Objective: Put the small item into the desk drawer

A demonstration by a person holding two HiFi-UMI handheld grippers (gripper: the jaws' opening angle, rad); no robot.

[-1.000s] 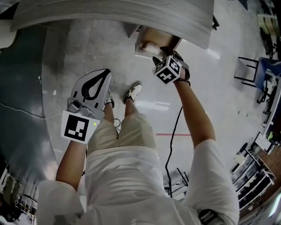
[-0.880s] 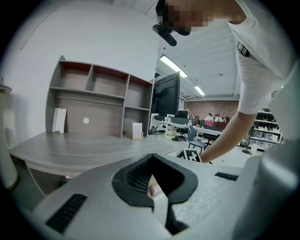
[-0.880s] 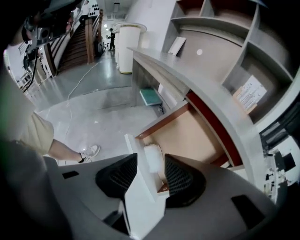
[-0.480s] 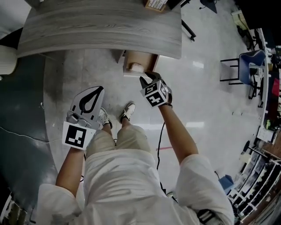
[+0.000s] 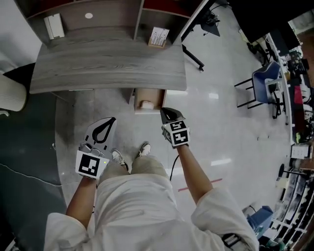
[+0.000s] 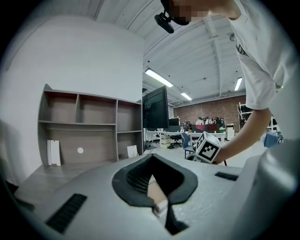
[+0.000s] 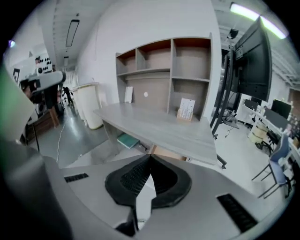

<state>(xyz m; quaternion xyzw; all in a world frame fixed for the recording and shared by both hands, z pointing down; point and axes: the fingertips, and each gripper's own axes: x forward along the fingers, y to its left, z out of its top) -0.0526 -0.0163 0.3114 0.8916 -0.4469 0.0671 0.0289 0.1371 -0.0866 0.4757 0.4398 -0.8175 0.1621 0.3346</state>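
The grey wooden desk (image 5: 108, 68) has its brown drawer (image 5: 156, 95) pulled open below the front edge. A small white item (image 5: 146, 104) lies inside the drawer. My right gripper (image 5: 165, 111) hangs just right of the drawer, above the floor. Its jaws have just been closing and now stand shut with nothing between them, as the right gripper view (image 7: 150, 157) also shows. My left gripper (image 5: 110, 120) is held to the drawer's left, over the person's shoes. It is shut and empty too (image 6: 151, 156).
A shelf unit (image 5: 98, 14) stands on the desk's far side with a white box (image 5: 54, 25) and a printed carton (image 5: 158, 37). A pale bin (image 5: 10, 95) is at the left, a blue chair (image 5: 267, 83) at the right. A teal object (image 7: 127, 140) lies under the desk.
Both grippers have risen. The right one has pulled back out of the drawer and shut empty, while the white item stays inside. The view has lifted, so more of the desk shows.
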